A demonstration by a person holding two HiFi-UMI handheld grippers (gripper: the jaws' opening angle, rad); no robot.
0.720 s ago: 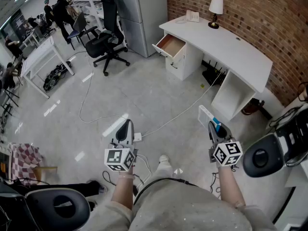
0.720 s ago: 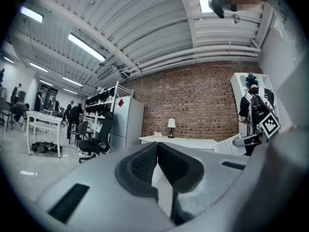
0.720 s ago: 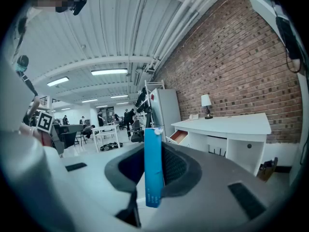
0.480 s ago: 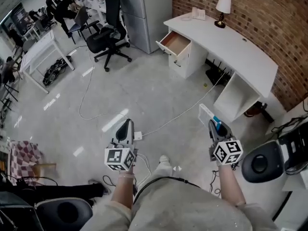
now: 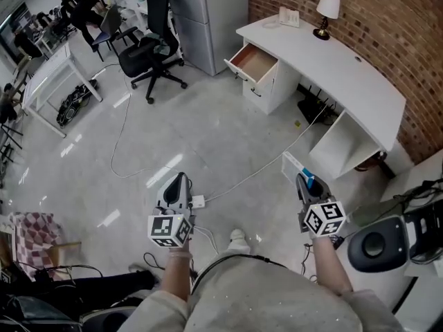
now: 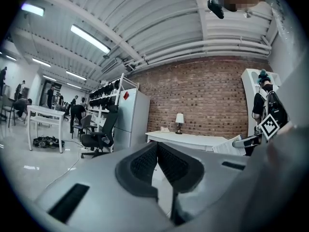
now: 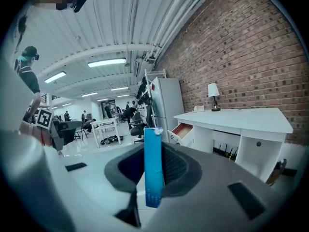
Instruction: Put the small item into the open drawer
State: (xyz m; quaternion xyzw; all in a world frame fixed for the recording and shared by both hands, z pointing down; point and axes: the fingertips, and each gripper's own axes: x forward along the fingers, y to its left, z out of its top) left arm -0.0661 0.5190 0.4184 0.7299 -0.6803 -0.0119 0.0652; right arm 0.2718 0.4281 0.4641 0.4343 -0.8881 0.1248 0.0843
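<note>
A slim blue item (image 7: 154,166) stands upright between the jaws of my right gripper (image 7: 154,149), which is shut on it. In the head view its blue tip (image 5: 309,182) shows at the right gripper (image 5: 303,180), low and right, above the floor. The open drawer (image 5: 253,62), wooden inside, sticks out of the white desk (image 5: 346,68) far ahead; it also shows as the open drawer (image 7: 182,129) in the right gripper view. My left gripper (image 5: 178,183) hangs low at the left, its jaws closed together with nothing between them, pads (image 6: 145,161) touching.
A white cable (image 5: 242,175) runs across the grey floor toward the desk. A black office chair (image 5: 149,54) and a grey cabinet (image 5: 208,12) stand left of the drawer. A lamp (image 5: 327,9) and a phone (image 5: 289,18) sit on the desk. Another chair (image 5: 377,241) is at my right.
The desk and drawer have shifted slightly right and nearer in the head view as the person moves. Both grippers keep their pose and grip.
</note>
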